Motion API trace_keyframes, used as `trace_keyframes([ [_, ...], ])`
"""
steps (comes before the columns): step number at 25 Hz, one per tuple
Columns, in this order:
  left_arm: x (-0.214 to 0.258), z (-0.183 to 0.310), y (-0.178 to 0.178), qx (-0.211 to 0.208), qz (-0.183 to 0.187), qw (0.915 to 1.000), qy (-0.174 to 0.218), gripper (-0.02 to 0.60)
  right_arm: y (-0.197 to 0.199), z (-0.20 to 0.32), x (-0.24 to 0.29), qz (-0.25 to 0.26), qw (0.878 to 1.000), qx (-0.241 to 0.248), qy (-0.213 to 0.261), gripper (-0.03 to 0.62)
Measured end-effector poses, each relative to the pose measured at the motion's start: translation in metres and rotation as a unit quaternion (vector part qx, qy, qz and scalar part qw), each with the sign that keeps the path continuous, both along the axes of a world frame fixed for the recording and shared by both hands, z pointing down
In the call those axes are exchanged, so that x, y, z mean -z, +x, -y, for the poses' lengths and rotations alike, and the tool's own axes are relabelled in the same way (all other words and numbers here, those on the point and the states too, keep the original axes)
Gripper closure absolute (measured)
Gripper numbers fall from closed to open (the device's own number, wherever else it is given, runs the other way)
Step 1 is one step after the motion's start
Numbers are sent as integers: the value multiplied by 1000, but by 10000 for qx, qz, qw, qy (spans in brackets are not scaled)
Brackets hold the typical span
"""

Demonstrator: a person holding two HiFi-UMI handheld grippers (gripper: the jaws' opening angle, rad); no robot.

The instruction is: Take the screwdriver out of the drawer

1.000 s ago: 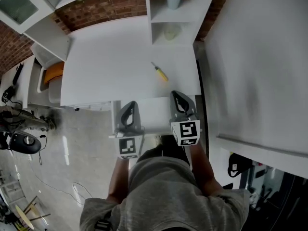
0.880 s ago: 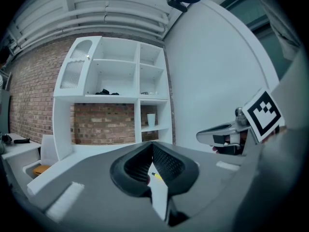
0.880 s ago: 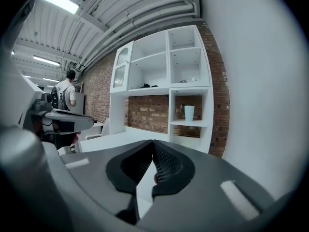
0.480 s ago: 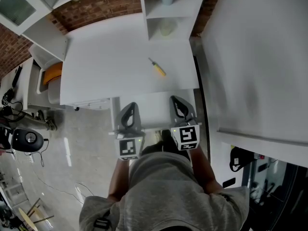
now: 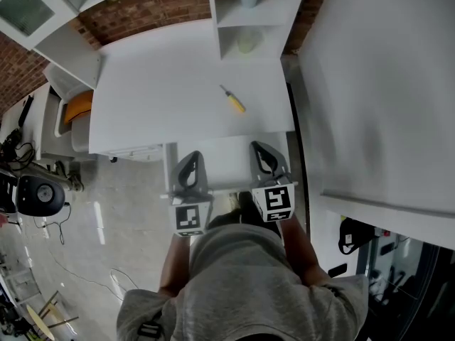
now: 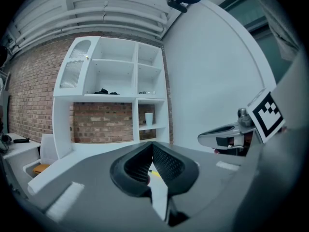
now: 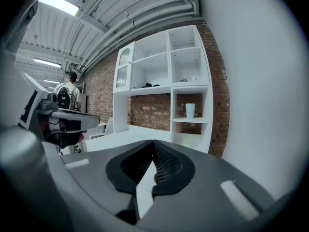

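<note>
The screwdriver point(image 5: 233, 101) lies slantwise on the white worktop point(image 5: 163, 91), out beyond both claws and touching neither. It is nearer the right claw point(image 5: 260, 148) than the left claw point(image 5: 190, 156). It has a yellow handle and a thin metal shaft. Both claws are closed tip to tip, holding nothing.

A white worktop point(image 5: 163, 91) fills the frame's upper centre; a yellow-handled screwdriver point(image 5: 233, 101) lies toward its right side.
</note>
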State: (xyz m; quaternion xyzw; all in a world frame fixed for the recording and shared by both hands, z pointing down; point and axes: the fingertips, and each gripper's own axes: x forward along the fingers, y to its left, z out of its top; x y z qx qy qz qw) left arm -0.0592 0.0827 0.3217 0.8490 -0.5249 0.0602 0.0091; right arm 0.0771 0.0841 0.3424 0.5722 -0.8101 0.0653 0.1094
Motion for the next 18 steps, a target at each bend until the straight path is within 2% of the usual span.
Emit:
trace_keyframes([
  [18,-1,11,-1,48,-53,9999,-104,569,-3,11,-7,-49,9999,38,-113,591],
])
